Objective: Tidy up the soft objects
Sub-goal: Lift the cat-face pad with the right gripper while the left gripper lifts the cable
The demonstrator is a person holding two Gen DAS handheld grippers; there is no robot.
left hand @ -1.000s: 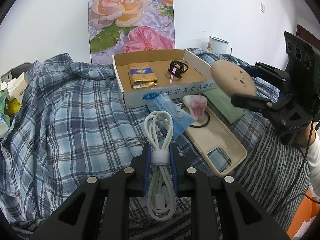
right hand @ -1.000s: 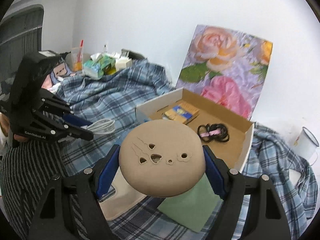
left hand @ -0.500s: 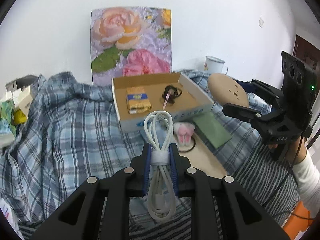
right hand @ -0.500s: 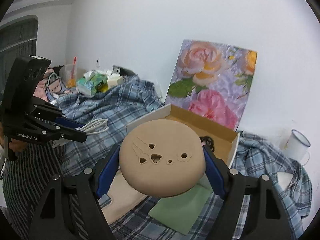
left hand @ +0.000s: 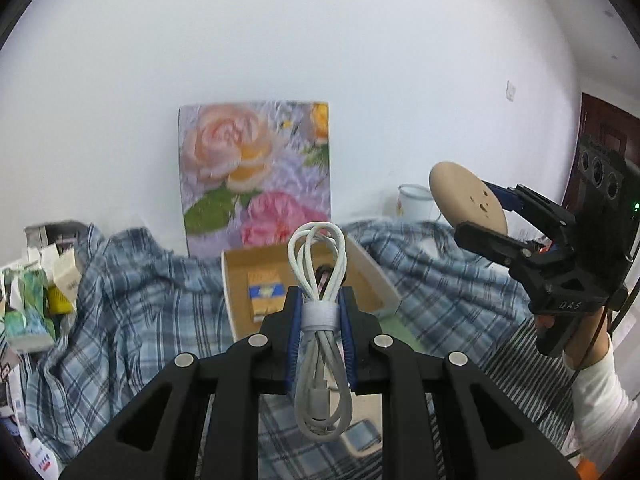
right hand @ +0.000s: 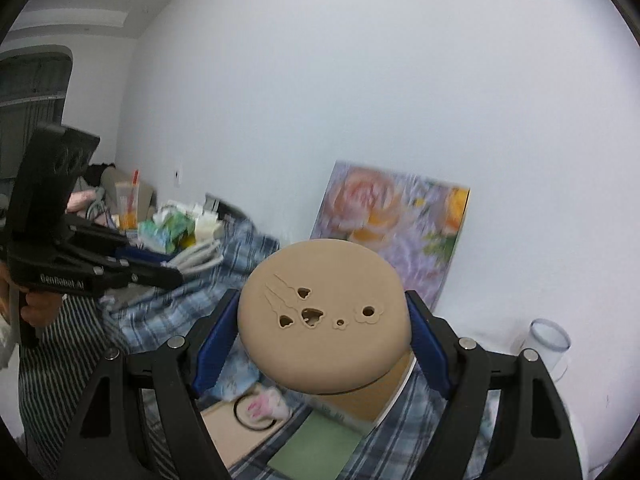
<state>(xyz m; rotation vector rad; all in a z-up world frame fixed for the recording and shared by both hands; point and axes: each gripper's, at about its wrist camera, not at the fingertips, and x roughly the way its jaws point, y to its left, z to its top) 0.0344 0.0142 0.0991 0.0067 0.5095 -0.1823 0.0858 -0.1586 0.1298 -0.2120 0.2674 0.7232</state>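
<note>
My left gripper (left hand: pixel 319 314) is shut on a coiled white cable (left hand: pixel 320 344) bound with a grey strap, held up above the bed. My right gripper (right hand: pixel 325 334) is shut on a round tan pad (right hand: pixel 326 316) with small heart and flower cut-outs. In the left wrist view the tan pad (left hand: pixel 466 200) and right gripper (left hand: pixel 500 216) are high at the right. In the right wrist view the left gripper (right hand: pixel 176 268) holds the cable (right hand: pixel 200 254) at the left. An open cardboard box (left hand: pixel 372 280) sits ahead, holding a yellow-blue packet (left hand: pixel 264 292).
A plaid blue cloth (left hand: pixel 140 300) covers the bed. A rose picture (left hand: pixel 256 176) leans on the white wall. A white mug (left hand: pixel 414 200) stands at the back right. Cartons (left hand: pixel 32 300) pile at the left. A green sheet (right hand: pixel 316 448), a fluffy pink-white item (right hand: pixel 266 404) and a beige phone case (right hand: pixel 228 436) lie below.
Both grippers have risen and tilted up, so the bed and box sit lower in both views. Each still holds its object.
</note>
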